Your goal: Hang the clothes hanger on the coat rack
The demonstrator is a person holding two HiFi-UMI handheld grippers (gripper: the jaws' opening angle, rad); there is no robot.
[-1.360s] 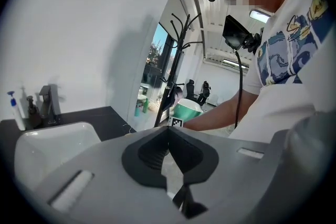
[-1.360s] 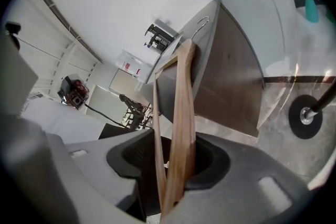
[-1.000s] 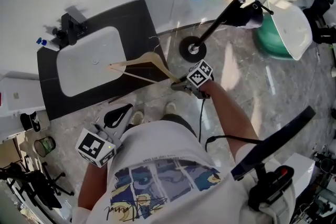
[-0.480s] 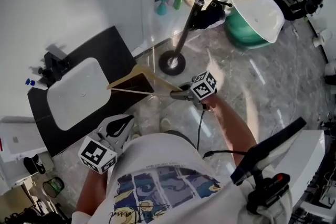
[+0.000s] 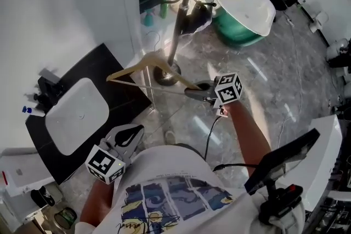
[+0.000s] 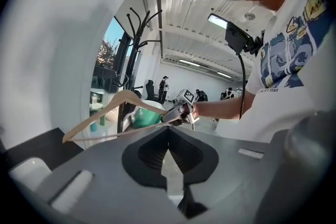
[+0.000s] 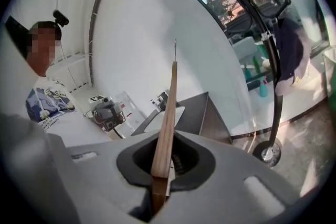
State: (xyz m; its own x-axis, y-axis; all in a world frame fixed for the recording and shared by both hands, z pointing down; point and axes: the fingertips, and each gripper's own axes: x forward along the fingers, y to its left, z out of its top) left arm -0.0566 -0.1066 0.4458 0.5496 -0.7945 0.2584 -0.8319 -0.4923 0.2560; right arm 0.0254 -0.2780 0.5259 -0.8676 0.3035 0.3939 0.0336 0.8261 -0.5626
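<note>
- Firstly, at the left of the head view, a black counter (image 5: 104, 60) carries a white basin (image 5: 77, 120). The dark tap fitting at its far edge is too small to read.
- Next comes the left gripper (image 5: 137, 130), low beside the person's shirt, its jaws pressed together with nothing between them.
- Past it, the wooden clothes hanger (image 5: 131, 66) is held in the air, roughly level, over the counter's corner. Its thin wire hook barely shows against the glass behind.
- Behind the hanger stands the coat rack (image 5: 176, 24). The hanger crosses its round base, the frame edge cuts off its top, and a dark item on one prong cannot be identified. The hanger is apart from the prongs.
- Right of that, the right gripper (image 5: 193, 93) has the hanger's right end, its jaws closing hard on the wood pinched between them, which hides the very tip.
- Furthest right sits a green-and-white tub (image 5: 244, 8), its left side partly covered by the dark item.
</note>
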